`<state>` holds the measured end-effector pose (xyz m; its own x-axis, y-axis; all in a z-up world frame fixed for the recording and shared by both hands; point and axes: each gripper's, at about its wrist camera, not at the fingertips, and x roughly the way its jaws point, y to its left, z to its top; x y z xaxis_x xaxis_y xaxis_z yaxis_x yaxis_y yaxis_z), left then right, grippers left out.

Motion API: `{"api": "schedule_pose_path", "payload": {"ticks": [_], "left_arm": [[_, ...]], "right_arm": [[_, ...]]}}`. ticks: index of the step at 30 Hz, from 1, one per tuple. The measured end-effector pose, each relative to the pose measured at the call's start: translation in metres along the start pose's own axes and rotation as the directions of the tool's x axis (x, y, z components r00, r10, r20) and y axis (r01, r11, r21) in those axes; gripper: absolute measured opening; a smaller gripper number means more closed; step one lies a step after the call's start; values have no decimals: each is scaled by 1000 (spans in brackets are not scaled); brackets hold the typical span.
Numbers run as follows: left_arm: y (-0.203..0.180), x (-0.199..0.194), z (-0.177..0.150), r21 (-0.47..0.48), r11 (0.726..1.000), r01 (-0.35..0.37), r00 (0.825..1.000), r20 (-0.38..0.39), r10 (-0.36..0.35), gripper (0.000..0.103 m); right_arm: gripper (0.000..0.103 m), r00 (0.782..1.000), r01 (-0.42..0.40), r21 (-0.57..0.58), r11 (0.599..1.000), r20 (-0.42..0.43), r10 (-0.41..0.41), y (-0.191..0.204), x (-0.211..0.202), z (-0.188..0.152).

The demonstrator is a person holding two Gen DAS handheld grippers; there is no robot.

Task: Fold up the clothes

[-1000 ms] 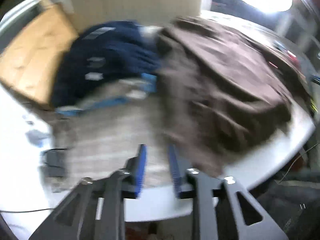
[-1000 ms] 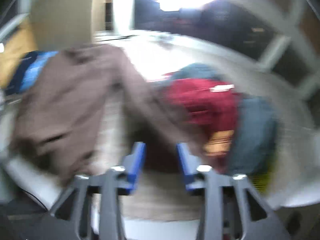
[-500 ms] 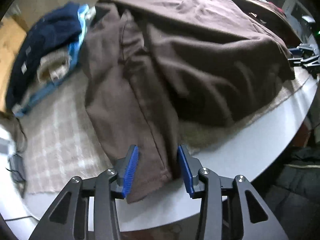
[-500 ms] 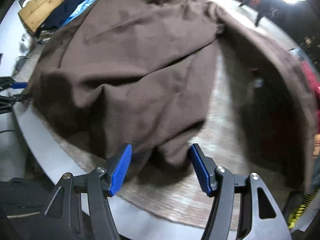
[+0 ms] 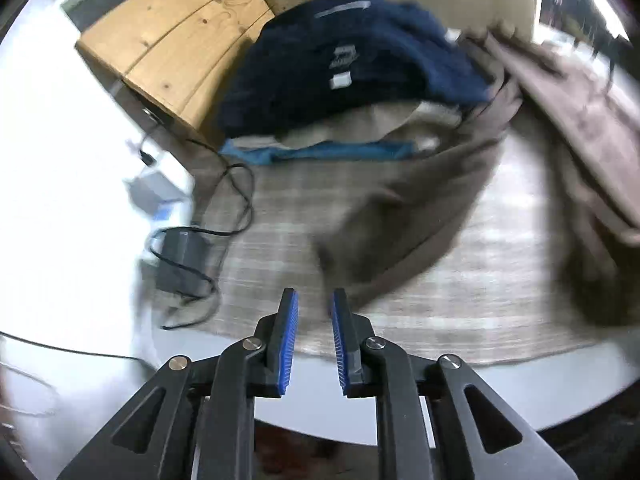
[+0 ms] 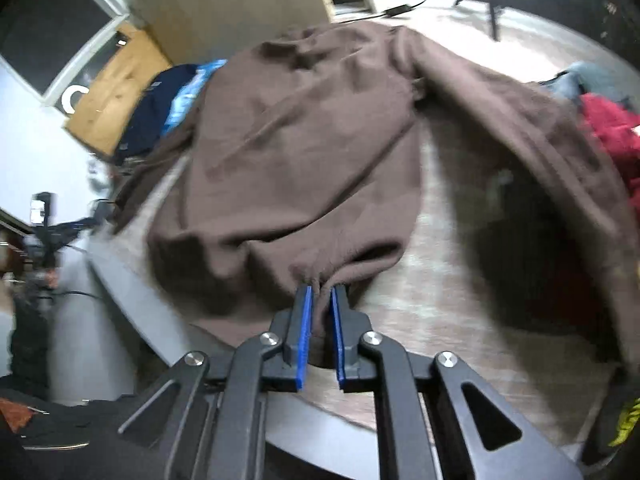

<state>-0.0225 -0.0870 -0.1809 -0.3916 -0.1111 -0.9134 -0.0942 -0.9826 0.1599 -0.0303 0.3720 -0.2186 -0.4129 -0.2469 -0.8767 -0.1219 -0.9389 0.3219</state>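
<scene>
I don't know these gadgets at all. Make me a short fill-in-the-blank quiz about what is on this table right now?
1. The right hand-held gripper is pinching the hem of a ____ garment.
2. Between the fingers of the left hand-held gripper there is ____.
3. At the table's far left, the folded pile is topped by a ____ blue garment.
4. At the right edge of the right wrist view lies a ____ piece of clothing.

Missing words: brown; nothing; dark; red

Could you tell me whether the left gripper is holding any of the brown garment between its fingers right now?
No: the left gripper has only the checked cloth behind its gap, beside the brown garment.
</scene>
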Motion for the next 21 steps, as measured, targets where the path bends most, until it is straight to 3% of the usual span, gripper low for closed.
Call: {"api": "schedule_pose_path", "payload": {"ticks": [2, 4, 5, 7, 8, 9, 11, 13, 15, 16, 17, 18, 21], "left_arm": [[-18, -6, -1, 28, 991, 133, 991, 19, -134, 34], [-65, -4, 0, 125, 953, 277, 960, 1, -279, 36], [-88, 0, 1, 169, 931, 324, 945, -17, -326, 36], [-134, 11, 5, 262, 893, 367, 930, -67, -362, 36], [-151, 16, 7, 298, 878, 375, 926, -89, -366, 36], [-165, 22, 10, 326, 865, 382, 924, -110, -367, 37], [-189, 34, 18, 368, 846, 386, 923, -140, -360, 38], [-200, 36, 26, 383, 842, 380, 924, -124, -361, 41], [-205, 35, 35, 371, 832, 413, 909, -118, -399, 39], [-206, 35, 40, 353, 825, 440, 897, -126, -424, 25], [-206, 33, 44, 339, 819, 463, 886, -135, -444, 12], [-204, 30, 49, 324, 815, 480, 876, -144, -459, 5], [-185, 6, 64, 279, 794, 540, 840, -109, -532, 5]], "right_arm": [[6, 1000, 25, 18, 1000, 0, -25, -7, -2, 0], [7, 996, 88, 7, 996, 4, -88, -10, -3, -2], [8, 993, 119, -5, 993, 10, -119, -10, -8, -5], [13, 996, 87, -20, 996, -4, -87, -6, -8, -6], [28, 996, 83, -41, 996, -8, -84, -1, -6, -6], [51, 996, 82, -65, 994, -10, -83, 4, -3, -7], [68, 992, 121, -118, 986, -32, -126, 15, 10, -9], [68, 989, 128, -150, 980, -62, -138, 20, 29, -13], [66, 988, 113, -156, 981, -90, -128, 19, 45, -15], [61, 985, 113, -160, 981, -109, -131, 18, 55, -16], [29, 982, 115, -164, 980, -128, -137, 16, 64, -17], [8, 981, 108, -161, 981, -142, -132, 15, 68, -17], [8, 993, 37, -121, 992, -111, -50, 12, 49, -13]]}}
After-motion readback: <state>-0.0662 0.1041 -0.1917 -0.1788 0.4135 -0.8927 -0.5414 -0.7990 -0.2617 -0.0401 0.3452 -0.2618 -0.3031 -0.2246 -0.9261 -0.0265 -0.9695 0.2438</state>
